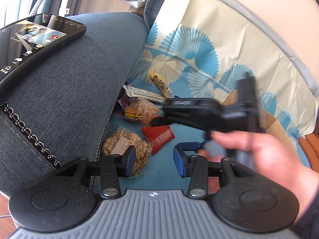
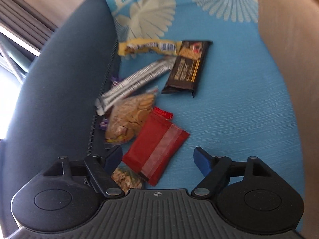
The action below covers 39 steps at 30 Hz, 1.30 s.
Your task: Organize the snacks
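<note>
The snacks lie in a loose cluster on a blue mat (image 2: 229,107) patterned with white fans, hard against the edge of a grey-blue fabric bag (image 2: 59,91) with a zipper; a red packet (image 2: 155,147) with a pale band across it lies flat nearest the right gripper (image 2: 159,160), a clear bag of round biscuits (image 2: 131,115) touches its upper left edge, a silver wrapper (image 2: 135,79) slants above that, a dark brown bar with gold print (image 2: 187,67) lies beside it, and a yellow wrapper (image 2: 147,47) sits farthest up the mat; the right gripper's blue fingers (image 2: 201,160) stand wide apart, holding nothing, the red packet's lower end lying between them; the left gripper (image 1: 154,162) is likewise open and empty over bare mat, a round netted cake of puffed grain (image 1: 127,147) just behind its left finger, the red packet just beyond; a phone (image 1: 33,45) rests on the bag's top; a blurred hand (image 1: 259,151) carries the right gripper across the mat's right side.
</note>
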Available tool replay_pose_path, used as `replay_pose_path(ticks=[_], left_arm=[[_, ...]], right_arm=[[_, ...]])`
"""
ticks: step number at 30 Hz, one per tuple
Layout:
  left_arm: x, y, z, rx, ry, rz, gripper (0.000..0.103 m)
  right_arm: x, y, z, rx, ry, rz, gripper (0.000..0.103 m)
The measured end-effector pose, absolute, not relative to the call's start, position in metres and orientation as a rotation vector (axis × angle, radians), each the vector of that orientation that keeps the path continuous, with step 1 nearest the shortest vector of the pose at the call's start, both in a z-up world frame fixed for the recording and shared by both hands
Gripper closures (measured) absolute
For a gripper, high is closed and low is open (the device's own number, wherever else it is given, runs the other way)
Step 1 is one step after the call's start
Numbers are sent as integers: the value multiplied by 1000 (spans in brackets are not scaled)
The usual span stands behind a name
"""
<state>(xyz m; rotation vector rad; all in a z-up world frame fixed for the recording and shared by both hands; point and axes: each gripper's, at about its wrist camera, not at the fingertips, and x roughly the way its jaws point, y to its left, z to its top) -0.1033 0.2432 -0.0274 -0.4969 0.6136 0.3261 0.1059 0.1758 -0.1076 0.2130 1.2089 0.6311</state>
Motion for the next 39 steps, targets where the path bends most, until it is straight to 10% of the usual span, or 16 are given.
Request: replay_pose_path(ticks=[7,11,16,39], left_arm=[[-111,246,-27,-506,583,284,63],[-110,246,-27,-507,577,275,63],[-112,246,-27,-511,575,274,63],[-95,240,-29,-473,654,333,60]], right_arm=[[102,216,-101,33,1178,623,16],[91,219,-97,-99,1128,619,63],[91,202,-90,-103,1118,648,92],[-5,103,-41,-263,960,827,95]])
